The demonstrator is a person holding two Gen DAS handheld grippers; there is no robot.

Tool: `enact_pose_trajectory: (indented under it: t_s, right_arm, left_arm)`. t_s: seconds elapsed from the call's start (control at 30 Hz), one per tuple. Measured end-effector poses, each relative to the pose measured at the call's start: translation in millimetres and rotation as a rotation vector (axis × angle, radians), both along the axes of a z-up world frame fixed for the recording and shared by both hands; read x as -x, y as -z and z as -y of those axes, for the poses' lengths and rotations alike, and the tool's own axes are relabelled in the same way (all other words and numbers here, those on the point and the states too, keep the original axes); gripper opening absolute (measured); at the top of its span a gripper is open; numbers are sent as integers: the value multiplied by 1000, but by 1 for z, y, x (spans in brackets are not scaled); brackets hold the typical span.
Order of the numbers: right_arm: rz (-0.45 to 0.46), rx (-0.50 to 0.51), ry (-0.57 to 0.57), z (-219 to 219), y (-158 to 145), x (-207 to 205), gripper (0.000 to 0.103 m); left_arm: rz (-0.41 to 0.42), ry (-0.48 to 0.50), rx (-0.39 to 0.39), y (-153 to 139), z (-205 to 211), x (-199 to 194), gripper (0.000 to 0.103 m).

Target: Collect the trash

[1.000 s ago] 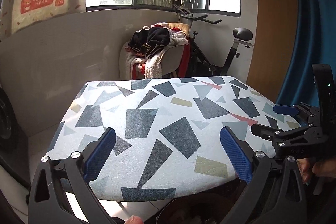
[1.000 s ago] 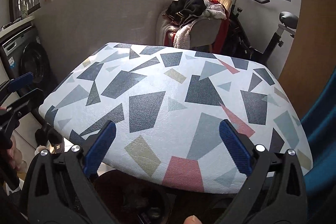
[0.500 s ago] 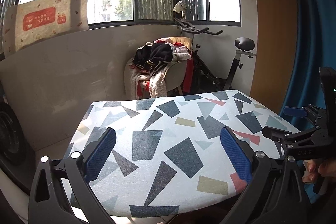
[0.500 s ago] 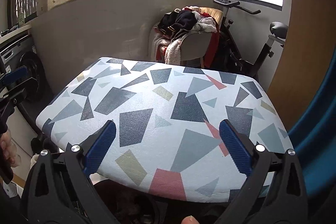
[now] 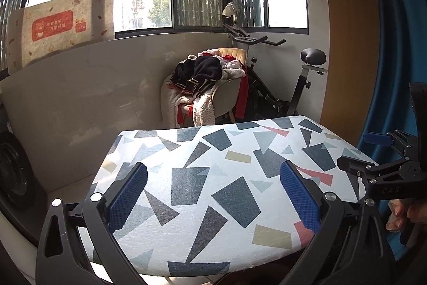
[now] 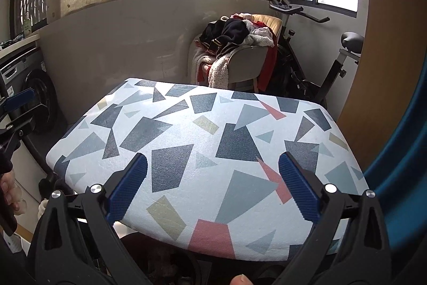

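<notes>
Blue-padded left gripper [image 5: 213, 194] and right gripper [image 6: 212, 187], fingers apart (gripping nothing), over the patterned table's [image 6: 186, 140] near edge.

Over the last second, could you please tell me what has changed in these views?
Both views have tilted up and pulled back: the patterned table sits lower in frame, and more window and wall show. The left tool and right tool stayed open, holding nothing. The table top and the chair piled with clothes are unchanged.

My left gripper [image 5: 213, 194] and right gripper [image 6: 212, 187] are showing black frames, ribbed blue pads, silver screws; "DAS" lettering, possibly.
</notes>
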State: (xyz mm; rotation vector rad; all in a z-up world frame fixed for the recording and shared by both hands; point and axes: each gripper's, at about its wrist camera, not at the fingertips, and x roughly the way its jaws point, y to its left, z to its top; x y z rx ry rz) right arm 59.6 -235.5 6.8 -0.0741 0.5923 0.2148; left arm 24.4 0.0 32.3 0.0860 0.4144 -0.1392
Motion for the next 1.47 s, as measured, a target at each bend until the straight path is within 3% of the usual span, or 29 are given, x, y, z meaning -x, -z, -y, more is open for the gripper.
enact_pose_trajectory:
  t_s: [1.47]
  right_arm:
    - [-4, 24, -6, -8, -1, 0, 97]
  left_arm:
    - [-12, -36, -24, 4, -12, -3, 97]
